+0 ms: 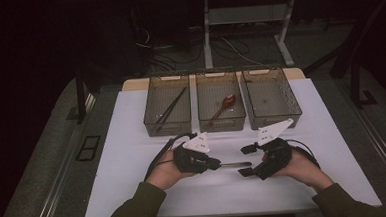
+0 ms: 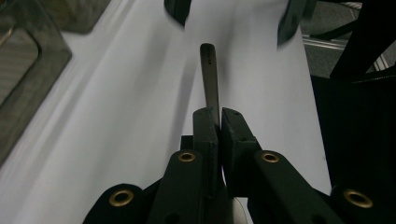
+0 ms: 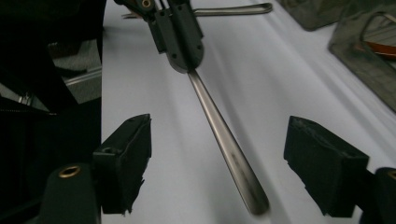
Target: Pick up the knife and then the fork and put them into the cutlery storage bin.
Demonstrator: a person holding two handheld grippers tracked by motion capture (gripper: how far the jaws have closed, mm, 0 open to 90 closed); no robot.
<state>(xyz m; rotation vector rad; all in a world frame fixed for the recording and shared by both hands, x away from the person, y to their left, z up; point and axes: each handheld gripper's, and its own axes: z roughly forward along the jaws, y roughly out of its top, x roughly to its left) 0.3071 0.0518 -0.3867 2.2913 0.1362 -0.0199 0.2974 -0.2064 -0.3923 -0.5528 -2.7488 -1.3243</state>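
Left gripper (image 2: 219,119) pinches a metal handle (image 3: 224,135) — markings unreadable — right gripper (image 3: 217,163) spread wide.

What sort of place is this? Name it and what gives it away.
Probably a lab recording station: a white-topped table, three mesh bins sorting cutlery, loose cables on the floor behind, and dark surroundings.

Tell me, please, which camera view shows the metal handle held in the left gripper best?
The right gripper view: the metal handle runs long and sharp from the left gripper. The left gripper view shows it edge-on; the high view, a short sliver.
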